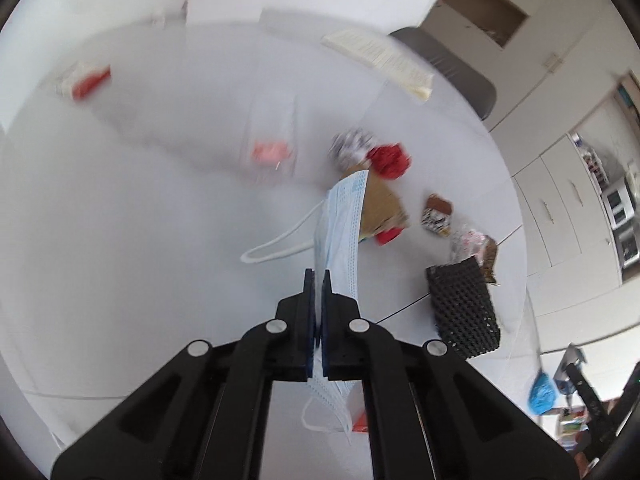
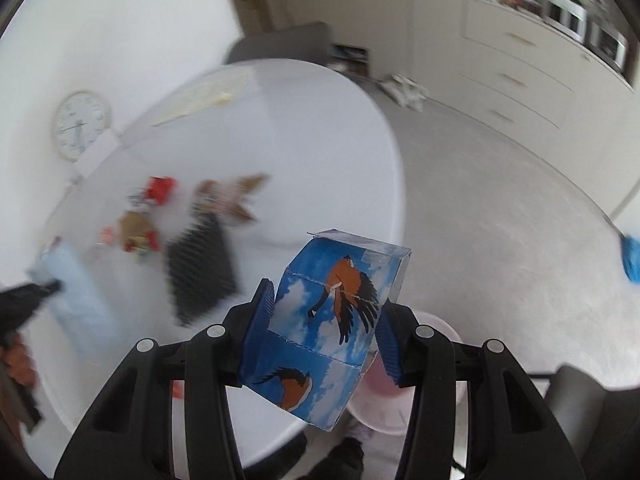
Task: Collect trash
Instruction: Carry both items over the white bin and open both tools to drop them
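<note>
- Left gripper (image 1: 318,280): fingers pressed together on a pale blue face mask (image 1: 340,232); the mask hangs clear of the white round table (image 1: 120,240), one ear loop (image 1: 280,246) trailing toward 9 o'clock, the other end drooping below the jaws.
- Right gripper (image 2: 324,320): fingers set at a middle width, clamped on both sides of a blue carton (image 2: 332,328) printed with orange birds — the carton is tilted, its open flap toward 1 o'clock, held over the table edge.
- Below the carton, at 5 o'clock in the right wrist view: a pink-and-white round container (image 2: 400,412), partly hidden.
- Black mesh basket (image 1: 464,312): at 3 o'clock from the left gripper, near the table edge, with wrappers (image 1: 476,246) sticking out of its top.
- Beyond the mask, toward 12 to 1 o'clock: a brown cardboard piece (image 1: 384,204), a red crumpled item (image 1: 390,160), a patterned crumpled ball (image 1: 352,146) and a small brown packet (image 1: 438,216), all on the table.
- Far rim: a paper pad (image 1: 380,60) at 1 o'clock — a red-and-white box (image 1: 86,80) at 10 o'clock.
</note>
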The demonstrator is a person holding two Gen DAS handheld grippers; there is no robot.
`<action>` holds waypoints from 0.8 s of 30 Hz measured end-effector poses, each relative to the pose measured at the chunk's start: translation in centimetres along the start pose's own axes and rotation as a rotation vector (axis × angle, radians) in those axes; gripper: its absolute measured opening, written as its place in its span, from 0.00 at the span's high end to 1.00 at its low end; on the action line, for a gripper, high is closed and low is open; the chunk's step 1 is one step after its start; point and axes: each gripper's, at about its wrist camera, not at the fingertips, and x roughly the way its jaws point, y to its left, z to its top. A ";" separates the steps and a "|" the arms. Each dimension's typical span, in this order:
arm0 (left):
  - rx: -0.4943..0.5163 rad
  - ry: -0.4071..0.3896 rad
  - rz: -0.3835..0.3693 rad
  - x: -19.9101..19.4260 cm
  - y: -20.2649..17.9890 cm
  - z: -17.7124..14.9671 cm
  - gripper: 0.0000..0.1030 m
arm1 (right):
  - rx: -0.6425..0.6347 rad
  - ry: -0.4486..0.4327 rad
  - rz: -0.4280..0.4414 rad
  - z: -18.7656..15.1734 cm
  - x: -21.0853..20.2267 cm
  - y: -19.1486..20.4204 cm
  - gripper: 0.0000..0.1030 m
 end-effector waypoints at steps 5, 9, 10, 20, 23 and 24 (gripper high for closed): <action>0.133 -0.085 -0.027 -4.9 -5.3 0.5 0.98 | 0.105 0.147 -0.054 -5.1 7.4 -7.5 0.53; 0.243 -0.074 -0.110 -6.5 -11.1 -1.0 0.98 | 0.171 0.292 -0.022 -9.5 15.2 -10.7 0.53; 0.273 -0.063 -0.136 -6.6 -12.8 -1.8 0.98 | 0.178 0.316 -0.014 -10.3 16.6 -11.0 0.53; 0.537 0.136 -0.275 -1.6 -26.1 -10.7 0.98 | 0.179 0.342 -0.016 -12.1 16.7 -14.9 0.08; 0.593 0.189 -0.288 0.4 -29.7 -13.5 0.98 | 0.196 0.274 -0.059 -11.3 12.4 -17.0 0.03; 0.608 0.202 -0.286 1.0 -30.6 -14.4 0.98 | 0.203 0.245 -0.079 -10.9 10.5 -17.7 0.02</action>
